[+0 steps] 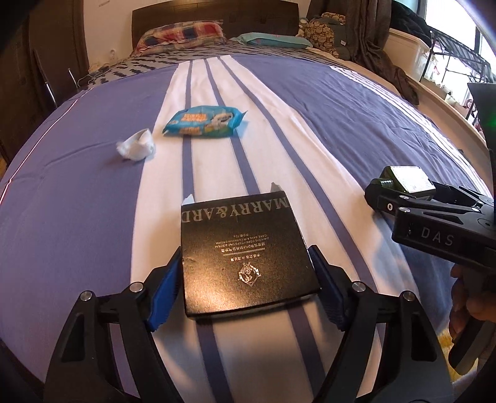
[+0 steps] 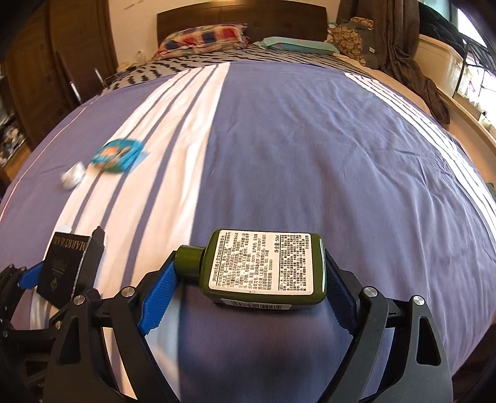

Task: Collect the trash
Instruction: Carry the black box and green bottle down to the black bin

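My left gripper [image 1: 248,263] is shut on a flat black cosmetics box [image 1: 245,251] with silver lettering, held over the bed. My right gripper [image 2: 251,272] is shut on a small dark green bottle [image 2: 263,269] with a white label, lying sideways between the blue pads. That bottle also shows in the left wrist view [image 1: 403,183], at the right. The black box shows in the right wrist view [image 2: 66,266], at the lower left. A blue wet-wipe packet [image 1: 204,121] and a crumpled white tissue [image 1: 138,145] lie on the bed further ahead.
The bed has a purple cover with white stripes [image 1: 341,124]. Pillows [image 1: 183,34] and a dark headboard [image 1: 217,15] are at the far end. Clothes hang at the far right [image 1: 372,34]. A wooden wardrobe [image 2: 46,62] stands to the left.
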The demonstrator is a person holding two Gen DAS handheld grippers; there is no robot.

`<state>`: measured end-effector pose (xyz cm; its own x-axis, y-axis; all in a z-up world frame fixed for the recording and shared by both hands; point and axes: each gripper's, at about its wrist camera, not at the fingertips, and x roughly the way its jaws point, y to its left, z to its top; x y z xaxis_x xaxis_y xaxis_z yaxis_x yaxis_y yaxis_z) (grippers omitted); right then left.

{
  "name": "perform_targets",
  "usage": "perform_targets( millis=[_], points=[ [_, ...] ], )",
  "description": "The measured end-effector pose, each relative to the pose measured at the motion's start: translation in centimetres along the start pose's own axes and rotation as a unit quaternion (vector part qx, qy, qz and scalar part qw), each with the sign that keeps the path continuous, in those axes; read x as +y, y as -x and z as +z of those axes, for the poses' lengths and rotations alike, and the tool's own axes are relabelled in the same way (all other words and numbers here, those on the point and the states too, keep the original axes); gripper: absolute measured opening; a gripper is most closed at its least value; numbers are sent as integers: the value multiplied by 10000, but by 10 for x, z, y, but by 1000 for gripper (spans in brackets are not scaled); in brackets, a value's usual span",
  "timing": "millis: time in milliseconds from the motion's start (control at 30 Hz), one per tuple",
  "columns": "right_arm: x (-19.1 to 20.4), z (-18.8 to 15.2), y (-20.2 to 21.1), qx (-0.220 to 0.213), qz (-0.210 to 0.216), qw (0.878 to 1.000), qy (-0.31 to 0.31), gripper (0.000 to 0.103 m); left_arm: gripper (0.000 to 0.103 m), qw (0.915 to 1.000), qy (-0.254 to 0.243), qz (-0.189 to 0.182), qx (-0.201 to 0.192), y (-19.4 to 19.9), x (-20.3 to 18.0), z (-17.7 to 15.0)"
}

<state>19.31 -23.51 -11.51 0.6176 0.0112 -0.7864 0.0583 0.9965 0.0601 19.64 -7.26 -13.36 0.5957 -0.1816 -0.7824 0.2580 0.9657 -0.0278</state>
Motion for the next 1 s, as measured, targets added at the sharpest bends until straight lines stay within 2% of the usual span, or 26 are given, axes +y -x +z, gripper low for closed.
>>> perform_targets(
  millis=[367,1000],
  points=[
    [17,-56,43,-50,225,9996,147,86,70,9998,-145,-46,-123,49,-6,-58],
    [33,-135,98,-135,827,9963,190,86,70,9987,-180,-194,-446,122,-7,-131]
  ],
)
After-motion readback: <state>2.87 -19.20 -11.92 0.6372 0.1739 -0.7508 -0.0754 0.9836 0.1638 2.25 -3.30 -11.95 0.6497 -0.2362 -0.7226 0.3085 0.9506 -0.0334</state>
